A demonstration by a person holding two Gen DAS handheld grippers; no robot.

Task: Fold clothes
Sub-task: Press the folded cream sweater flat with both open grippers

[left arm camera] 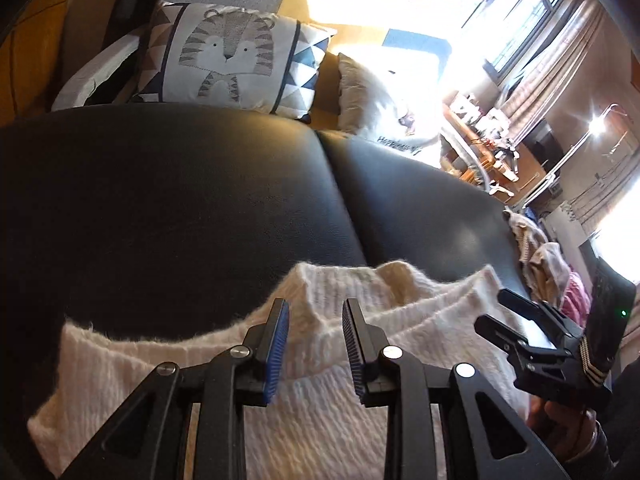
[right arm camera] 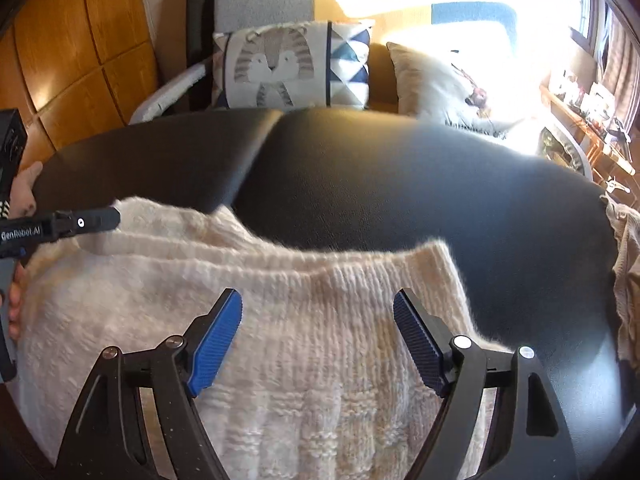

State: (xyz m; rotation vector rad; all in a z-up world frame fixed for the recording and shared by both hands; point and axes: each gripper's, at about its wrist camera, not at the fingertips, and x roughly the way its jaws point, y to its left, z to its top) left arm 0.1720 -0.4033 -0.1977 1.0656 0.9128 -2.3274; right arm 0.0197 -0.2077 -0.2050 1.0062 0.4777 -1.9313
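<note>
- Left wrist view: my left gripper (left arm camera: 316, 344) hovers, fingers narrowly parted, empty, over the cream sweater (left arm camera: 320, 400) on the near sofa seat (left arm camera: 180, 200).
- Right gripper (right arm camera: 318, 340) gapes wide, holding nothing; I'd pinch the far hem evenly with both.

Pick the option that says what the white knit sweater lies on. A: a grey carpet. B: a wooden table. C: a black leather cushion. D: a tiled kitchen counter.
C: the white knit sweater lies spread on the black leather cushion, whose dark, shiny surface and centre seam show just beyond the sweater in both wrist views.
</note>
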